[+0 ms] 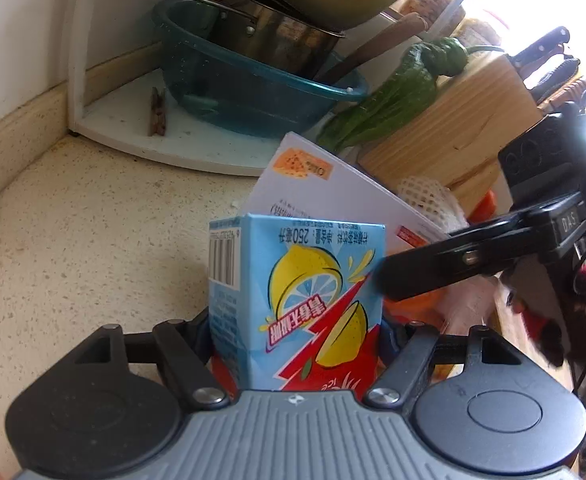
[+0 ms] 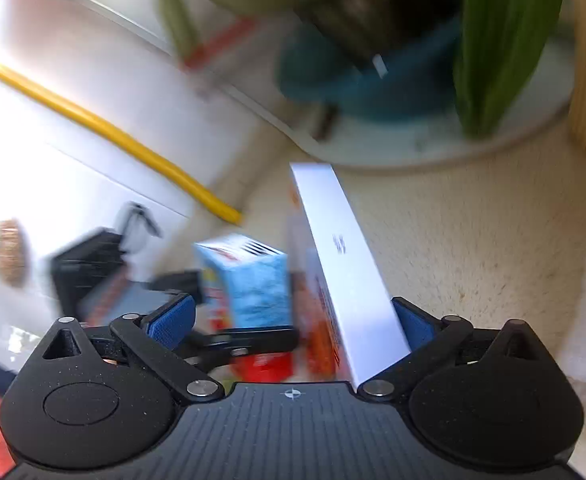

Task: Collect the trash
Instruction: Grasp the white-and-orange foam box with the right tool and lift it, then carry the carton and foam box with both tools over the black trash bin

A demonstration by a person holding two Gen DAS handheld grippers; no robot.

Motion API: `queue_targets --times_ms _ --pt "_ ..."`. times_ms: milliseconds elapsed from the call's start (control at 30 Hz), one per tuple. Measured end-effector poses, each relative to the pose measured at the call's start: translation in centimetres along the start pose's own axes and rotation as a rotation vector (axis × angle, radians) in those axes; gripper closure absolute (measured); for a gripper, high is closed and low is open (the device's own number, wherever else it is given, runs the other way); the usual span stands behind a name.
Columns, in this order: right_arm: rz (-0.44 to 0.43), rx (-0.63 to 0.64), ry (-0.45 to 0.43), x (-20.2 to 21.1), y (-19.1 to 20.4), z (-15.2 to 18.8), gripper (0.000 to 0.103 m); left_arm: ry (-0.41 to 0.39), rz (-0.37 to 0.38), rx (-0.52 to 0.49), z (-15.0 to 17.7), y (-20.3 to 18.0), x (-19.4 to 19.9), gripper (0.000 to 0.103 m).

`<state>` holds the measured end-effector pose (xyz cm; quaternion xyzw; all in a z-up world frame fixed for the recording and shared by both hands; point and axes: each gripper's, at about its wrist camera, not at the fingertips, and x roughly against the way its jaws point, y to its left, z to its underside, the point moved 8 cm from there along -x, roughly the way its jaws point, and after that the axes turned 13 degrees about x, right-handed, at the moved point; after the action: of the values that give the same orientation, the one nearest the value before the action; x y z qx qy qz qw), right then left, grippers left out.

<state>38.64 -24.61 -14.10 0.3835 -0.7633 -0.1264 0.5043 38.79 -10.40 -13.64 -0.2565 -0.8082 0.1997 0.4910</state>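
Juice carton (image 1: 297, 304) sits closest to the left cam, upside down w/ the lemon print facing up, between the arms of the left hand-held gripper (image 1: 297, 344). Whether the pads actually press its sides can't be told; they're hidden behind the carton. White box (image 1: 325, 196) leans just behind the carton, and the right hand-held gripper (image 2: 291, 320) reaches in from the right w/ that box lying against its right blue pad (image 2: 413, 326). Its left pad stands well clear of the box, so it's released, not clenched. Right view is blurred.

Both bits of trash are on the speckled surface (image 1: 93, 220), in front of the blue basin (image 1: 253, 92) w/ the steel pot, green peppers (image 1: 393, 96) and wooden knife block (image 1: 461, 120) off to the right.

Judgement, for doing this step well: square the right one around the box's thin faces before squeezing, since only one pad meets it now & a closing jaw may tip it onto the carton. Keep the carton low & steady so the two tools don't knock. Lift one item clear at a time.
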Motion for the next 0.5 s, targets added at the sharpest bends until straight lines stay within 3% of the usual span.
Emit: queue_targets --times_ms 67,133,200,267,400,500 --pt "0.004 -0.032 -0.001 -2.0 -0.3 -0.3 0.013 -0.01 0.0 0.027 -0.1 0.5 0.4 0.033" --pt "-0.058 -0.084 -0.045 -2.0 0.0 -0.4 0.026 -0.011 0.014 0.049 0.0 0.7 0.7 0.033" --pt "-0.052 -0.129 -0.083 -2.3 -0.5 0.0 0.027 -0.02 0.01 0.055 0.2 0.7 0.9 0.033" --pt "-0.035 -0.187 -0.118 -1.4 -0.7 1.0 0.042 -0.016 0.031 0.075 0.3 0.7 1.2 0.033" --pt "-0.101 -0.363 -0.257 0.8 -2.0 3.1 0.044 0.001 0.05 0.128 0.4 0.9 1.2 0.033" --pt "-0.04 -0.374 -0.265 0.7 -1.9 4.7 0.045 -0.017 0.039 0.131 0.1 0.6 1.7 0.033"
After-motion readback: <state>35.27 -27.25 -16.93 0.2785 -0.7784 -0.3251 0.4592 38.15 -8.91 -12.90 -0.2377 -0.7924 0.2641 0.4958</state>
